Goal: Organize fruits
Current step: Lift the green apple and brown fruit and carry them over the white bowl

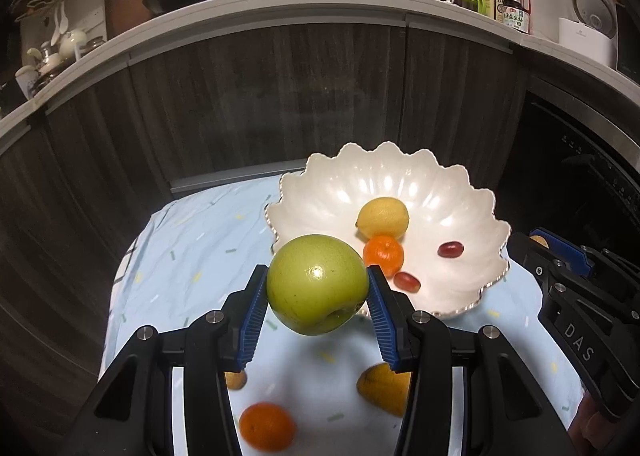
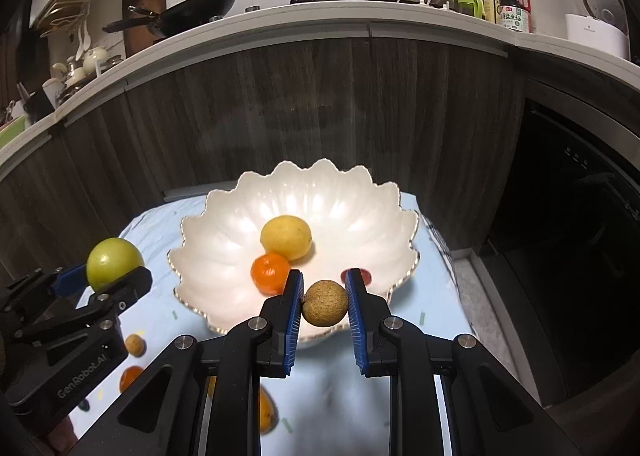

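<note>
My left gripper (image 1: 317,296) is shut on a green apple (image 1: 317,284), held above the table just left of the white scalloped bowl (image 1: 452,192). My right gripper (image 2: 323,302) is shut on a small brown round fruit (image 2: 324,302) over the bowl's (image 2: 224,224) near rim. In the bowl lie a lemon (image 2: 286,236), a small orange (image 2: 270,272) and red grapes (image 1: 451,249). From the right wrist view the apple (image 2: 114,263) and left gripper (image 2: 110,276) show at the left.
Loose fruit lies on the light blue cloth (image 1: 192,240) below the grippers: an orange (image 1: 267,426), a yellow fruit (image 1: 386,386) and a small brown fruit (image 2: 135,345). Dark cabinet doors (image 1: 280,96) and a cluttered counter (image 1: 256,2) stand behind the table.
</note>
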Tool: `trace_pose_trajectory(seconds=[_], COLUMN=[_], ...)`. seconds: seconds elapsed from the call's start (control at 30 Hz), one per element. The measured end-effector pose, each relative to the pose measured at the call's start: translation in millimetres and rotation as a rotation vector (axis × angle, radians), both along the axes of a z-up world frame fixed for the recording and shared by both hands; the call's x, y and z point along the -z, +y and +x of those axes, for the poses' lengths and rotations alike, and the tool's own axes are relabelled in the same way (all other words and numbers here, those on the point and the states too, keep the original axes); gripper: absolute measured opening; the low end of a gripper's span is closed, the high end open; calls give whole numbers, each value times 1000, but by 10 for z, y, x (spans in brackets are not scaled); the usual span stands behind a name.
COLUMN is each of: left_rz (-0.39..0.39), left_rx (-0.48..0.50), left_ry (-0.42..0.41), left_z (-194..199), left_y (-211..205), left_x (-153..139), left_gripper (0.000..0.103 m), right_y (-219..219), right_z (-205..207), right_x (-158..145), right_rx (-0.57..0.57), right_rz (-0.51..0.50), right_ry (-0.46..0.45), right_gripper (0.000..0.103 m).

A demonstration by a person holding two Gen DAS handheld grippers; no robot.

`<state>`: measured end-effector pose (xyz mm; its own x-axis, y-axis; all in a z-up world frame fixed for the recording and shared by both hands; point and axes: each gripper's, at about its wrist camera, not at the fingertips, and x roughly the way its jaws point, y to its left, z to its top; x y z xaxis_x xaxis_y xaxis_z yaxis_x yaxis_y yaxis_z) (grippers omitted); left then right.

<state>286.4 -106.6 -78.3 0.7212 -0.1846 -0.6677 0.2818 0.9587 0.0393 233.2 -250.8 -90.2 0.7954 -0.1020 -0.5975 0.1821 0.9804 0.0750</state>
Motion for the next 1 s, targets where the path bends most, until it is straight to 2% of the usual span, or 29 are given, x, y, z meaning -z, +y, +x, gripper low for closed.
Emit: trace_pose_trajectory(seconds=[0.5,1.0], left_rz=[-4,6], left_rx=[44,46], left_ry=[46,107], left_z=[340,515], left_y=[-184,-244], left_x=[168,402], left_gripper=[47,48], right_y=[-102,-104], right_z=[312,527], right_x=[130,385], right_rx=[-1,-38], right_rz=[29,55], right_ry=[34,117], right_gripper=[23,23])
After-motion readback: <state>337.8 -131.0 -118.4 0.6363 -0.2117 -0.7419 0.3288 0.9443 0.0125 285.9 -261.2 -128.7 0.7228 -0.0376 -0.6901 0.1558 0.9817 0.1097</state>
